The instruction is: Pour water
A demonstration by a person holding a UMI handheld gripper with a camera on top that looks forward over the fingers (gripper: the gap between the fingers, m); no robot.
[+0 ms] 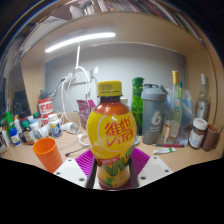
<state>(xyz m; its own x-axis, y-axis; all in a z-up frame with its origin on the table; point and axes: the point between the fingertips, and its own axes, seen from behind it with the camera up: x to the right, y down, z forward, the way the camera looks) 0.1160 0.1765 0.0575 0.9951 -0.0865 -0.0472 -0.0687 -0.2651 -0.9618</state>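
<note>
Yellow bottle [113, 135] clamped in the gripper [112, 163].

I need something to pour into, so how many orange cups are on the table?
1. The orange cup stands on the table to the left of the yellow bottle held in the claw. Others may hide among the clutter behind.

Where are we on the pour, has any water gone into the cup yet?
Done: the gripper has closed on the bottle; both purple pads press its sides. In hand: the bottle is upright with its yellow cap on, so no pouring has begun. Left: open the cap, carry the bottle over to the orange cup standing apart to its side on the table, and tilt. I cannot see inside the cup.
</note>
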